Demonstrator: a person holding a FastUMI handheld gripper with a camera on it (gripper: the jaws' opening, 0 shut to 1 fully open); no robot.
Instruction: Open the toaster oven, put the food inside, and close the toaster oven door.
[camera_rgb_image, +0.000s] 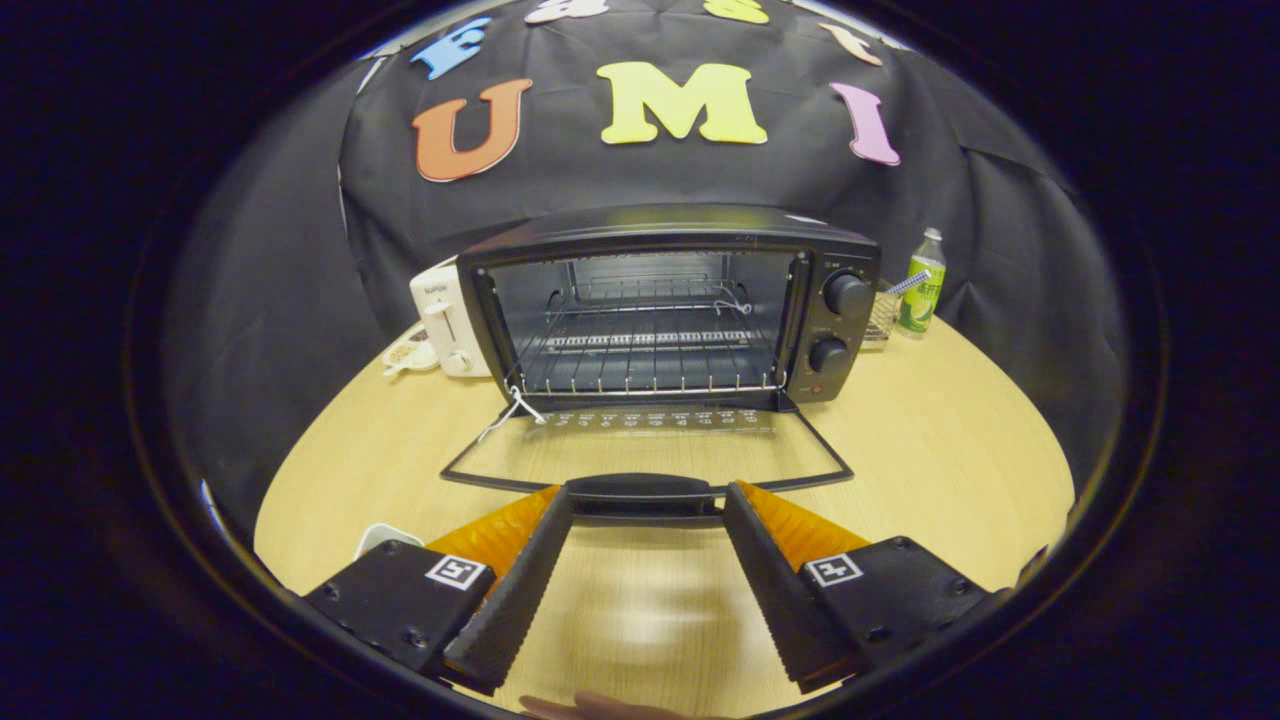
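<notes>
A black toaster oven (660, 235) stands at the back of the round wooden table (950, 430). Its glass door (640, 450) is swung fully down, lying flat toward me. The wire rack (650, 375) inside is bare. The door's black handle (645, 493) lies right between my fingertips. My gripper (647, 503) is open, one finger at each end of the handle; I cannot tell whether they touch it. A small white dish with food (408, 354) sits left of the oven, beside a white toaster (448, 320).
A white string (515, 410) hangs from the door's left hinge. A green bottle (922, 285) and a small wire holder (880, 318) stand right of the oven. A white object (385, 540) lies by my left finger. A fingertip of a hand (590, 708) shows below the fingers.
</notes>
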